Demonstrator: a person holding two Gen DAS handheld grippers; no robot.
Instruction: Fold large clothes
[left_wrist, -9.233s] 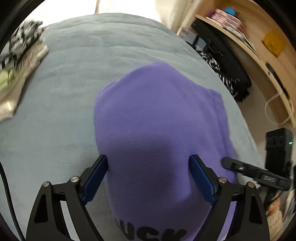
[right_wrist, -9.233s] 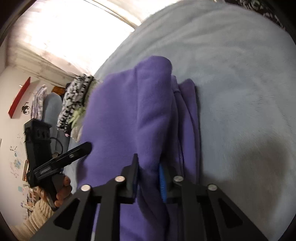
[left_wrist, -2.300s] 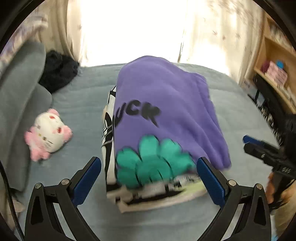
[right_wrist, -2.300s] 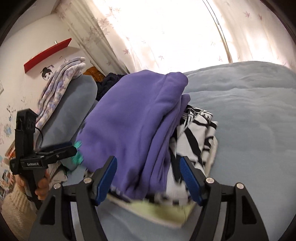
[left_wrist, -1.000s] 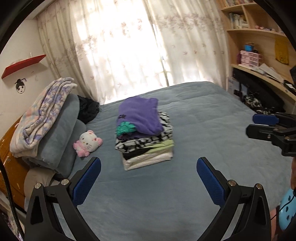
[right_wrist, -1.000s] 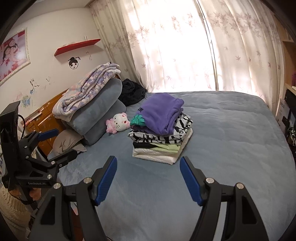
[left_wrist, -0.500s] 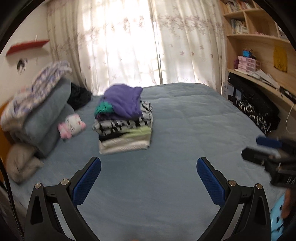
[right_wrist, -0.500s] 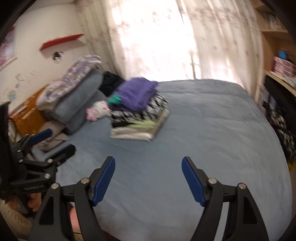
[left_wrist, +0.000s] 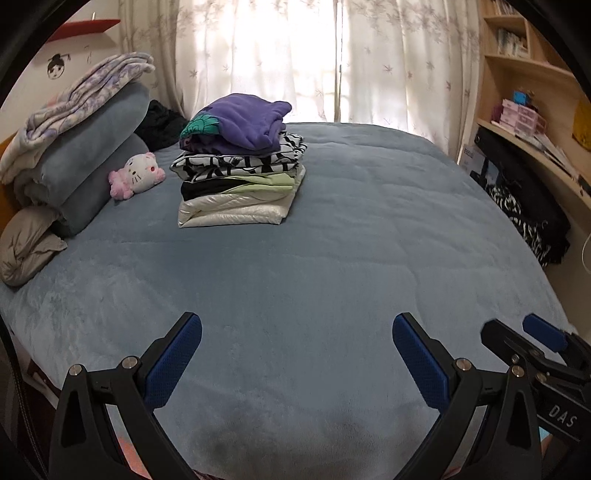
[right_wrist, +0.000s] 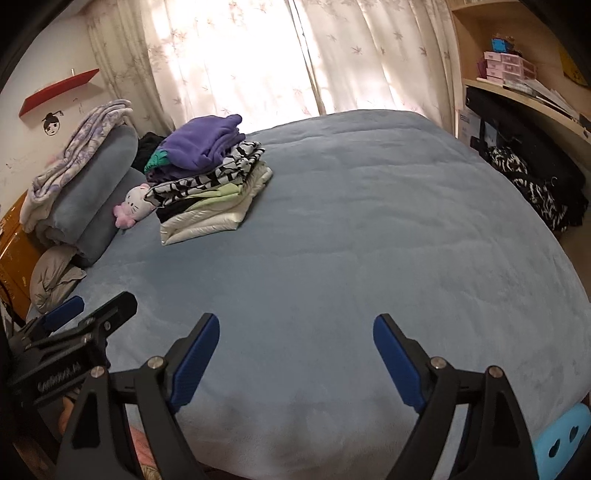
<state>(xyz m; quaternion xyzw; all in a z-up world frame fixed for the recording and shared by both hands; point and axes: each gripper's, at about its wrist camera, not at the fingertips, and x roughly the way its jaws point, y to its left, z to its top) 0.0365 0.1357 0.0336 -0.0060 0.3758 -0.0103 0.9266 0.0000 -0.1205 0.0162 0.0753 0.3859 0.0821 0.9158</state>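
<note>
Your left gripper (left_wrist: 297, 349) hung over the near edge of the blue-grey plush bed cover (left_wrist: 332, 258), fingers spread wide with nothing between them. Your right gripper (right_wrist: 295, 349) hung likewise at lower centre of its view; its fingers were opening, only bare cover between them. The stack of folded clothes (left_wrist: 240, 166) sat in the upper left of both views, well apart from both grippers, with the folded purple fleece sweatshirt (left_wrist: 247, 123) on top. A white-and-pink plush cat toy (left_wrist: 136, 175) lay just left of the stack, beside rolled grey-blue bedding (left_wrist: 88, 147).
</note>
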